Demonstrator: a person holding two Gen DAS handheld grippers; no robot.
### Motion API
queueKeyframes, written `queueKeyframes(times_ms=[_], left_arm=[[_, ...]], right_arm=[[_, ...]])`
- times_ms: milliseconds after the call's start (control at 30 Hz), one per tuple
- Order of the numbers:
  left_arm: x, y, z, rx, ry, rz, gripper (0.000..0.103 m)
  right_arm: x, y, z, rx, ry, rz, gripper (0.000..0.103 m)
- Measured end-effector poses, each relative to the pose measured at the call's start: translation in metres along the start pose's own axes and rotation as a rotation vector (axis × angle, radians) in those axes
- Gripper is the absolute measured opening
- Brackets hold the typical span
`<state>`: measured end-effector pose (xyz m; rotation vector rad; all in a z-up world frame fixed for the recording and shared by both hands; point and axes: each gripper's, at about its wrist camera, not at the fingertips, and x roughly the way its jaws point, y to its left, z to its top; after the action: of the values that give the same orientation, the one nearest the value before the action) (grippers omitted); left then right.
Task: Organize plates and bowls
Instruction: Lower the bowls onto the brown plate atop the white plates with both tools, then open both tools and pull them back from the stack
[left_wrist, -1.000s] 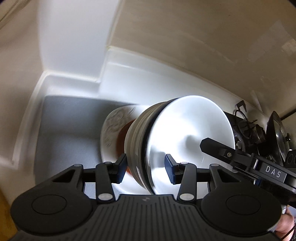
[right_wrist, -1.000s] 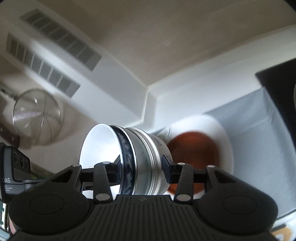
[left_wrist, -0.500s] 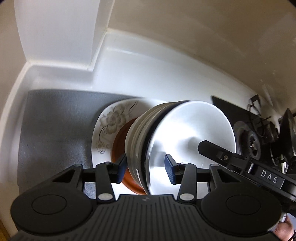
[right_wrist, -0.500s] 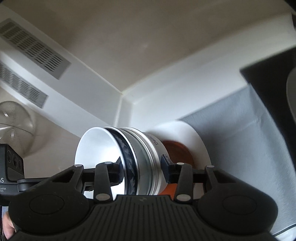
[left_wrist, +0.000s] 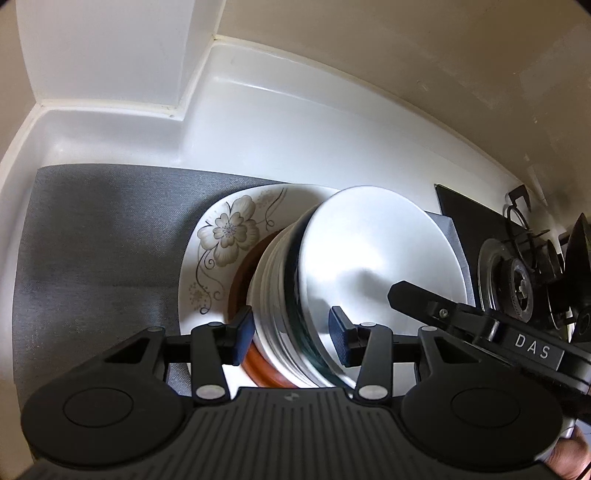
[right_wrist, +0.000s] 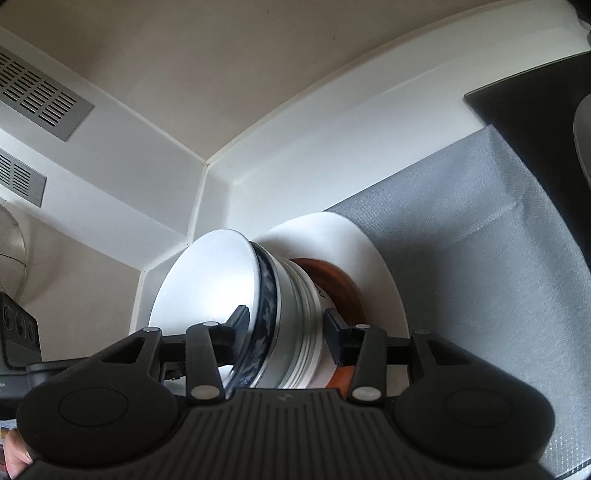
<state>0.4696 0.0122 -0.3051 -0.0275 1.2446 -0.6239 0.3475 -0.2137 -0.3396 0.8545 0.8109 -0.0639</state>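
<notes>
Bowls (left_wrist: 314, 295) nested in a stack, white ones with a dark marbled one near the top, hang between our two grippers over a flower-printed plate (left_wrist: 221, 243) on the grey mat (left_wrist: 99, 236). We hold the stack from opposite sides: the left gripper (left_wrist: 291, 336) has its blue pads spanning the full height of the stack, one under the base and one inside the topmost bowl, and the right gripper (right_wrist: 288, 328) brackets it the same way in its own view. Both look closed on the stack, at a middling spread. A reddish-brown dish (left_wrist: 258, 365) sits on the plate directly beneath; whether the lowest bowl already touches it we cannot tell from either view.

We judge the sorting well advanced: the bowls are gathered into one stack and the plates already lie together on the mat in the white counter corner (left_wrist: 207, 122). What appears left is to seat the stack squarely on the brown dish and let go with both grippers. Off to the side, a black gas hob (left_wrist: 517, 280) borders the mat, and vent grilles (right_wrist: 40, 96) show on the wall. No other loose dishes are clearly in view.
</notes>
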Motion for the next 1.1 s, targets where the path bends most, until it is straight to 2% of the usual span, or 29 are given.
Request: queueKeyframes(times_ms=[133,200,267,367,467,533,600,633,733,867,933,1000,1100], left_arm=[[-0.003,0.000,-0.007,0.021,-0.018,-0.005,0.052],[-0.013,-0.006,-0.015,0.043,-0.045,0.019,0.070],[-0.035,-0.015,-0.027,0.078,-0.120,0.072,0.075],[-0.074,-0.032,-0.048,0.116,-0.230,0.181,0.080],[-0.115,-0.056,-0.072,0.105,-0.301,0.263,0.082],[-0.144,-0.076,-0.087,0.077,-0.314,0.289,0.086],[-0.175,-0.103,-0.106,0.021,-0.314,0.332,0.095],[-0.189,-0.117,-0.116,-0.006,-0.327,0.347,0.096],[-0.229,-0.161,-0.151,-0.041,-0.382,0.376,0.096],[-0.267,-0.223,-0.197,-0.014,-0.404,0.425,0.097],[-0.280,-0.249,-0.217,0.025,-0.405,0.439,0.097],[-0.290,-0.270,-0.234,0.056,-0.395,0.454,0.097],[-0.303,-0.291,-0.257,0.048,-0.419,0.487,0.099]], right_arm=[[-0.001,-0.004,0.001,0.021,0.019,0.026,0.054],[-0.008,-0.002,-0.001,0.014,0.030,0.024,0.069],[-0.025,0.008,-0.009,-0.087,0.002,0.003,0.086],[-0.062,0.017,-0.024,-0.149,-0.059,-0.041,0.089],[-0.108,0.024,-0.043,-0.174,-0.106,-0.078,0.092],[-0.138,0.031,-0.054,-0.210,-0.115,-0.114,0.092],[-0.167,0.042,-0.065,-0.234,-0.111,-0.195,0.097],[-0.180,0.048,-0.071,-0.250,-0.099,-0.237,0.101],[-0.223,0.067,-0.088,-0.320,-0.082,-0.314,0.103],[-0.285,0.088,-0.110,-0.432,-0.090,-0.391,0.103],[-0.312,0.092,-0.116,-0.444,-0.078,-0.396,0.103],[-0.339,0.092,-0.121,-0.438,-0.076,-0.361,0.103],[-0.371,0.087,-0.130,-0.426,-0.074,-0.335,0.103]])
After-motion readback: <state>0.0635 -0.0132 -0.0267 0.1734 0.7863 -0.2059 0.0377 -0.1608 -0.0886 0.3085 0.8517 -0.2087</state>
